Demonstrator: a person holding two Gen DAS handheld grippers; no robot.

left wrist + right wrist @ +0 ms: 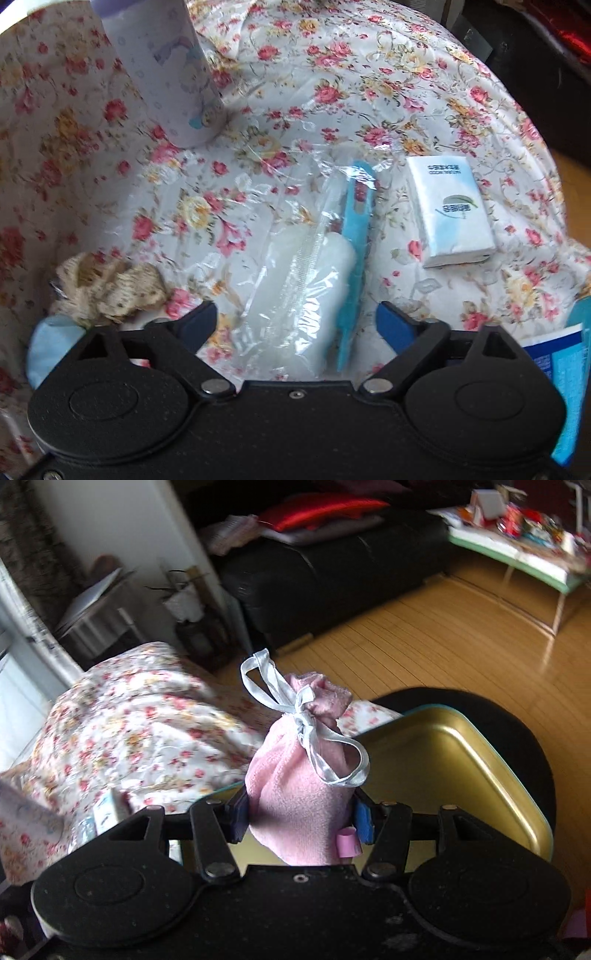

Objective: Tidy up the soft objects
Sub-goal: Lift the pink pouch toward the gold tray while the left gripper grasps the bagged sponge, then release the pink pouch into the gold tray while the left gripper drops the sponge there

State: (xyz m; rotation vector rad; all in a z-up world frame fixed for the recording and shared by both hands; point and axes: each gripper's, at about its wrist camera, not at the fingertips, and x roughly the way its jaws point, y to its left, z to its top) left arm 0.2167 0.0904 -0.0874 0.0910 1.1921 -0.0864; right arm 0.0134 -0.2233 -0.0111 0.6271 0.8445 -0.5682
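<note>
Pink pouch just beside tin rim.

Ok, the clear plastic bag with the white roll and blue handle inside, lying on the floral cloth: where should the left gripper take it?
Grip the clear plastic bag across its thick white roll, coming straight down from above. The bag lies flat and long, already between the open left gripper fingers; the roll gives bulk to pinch, while the loose film around it would probably slip.
</note>
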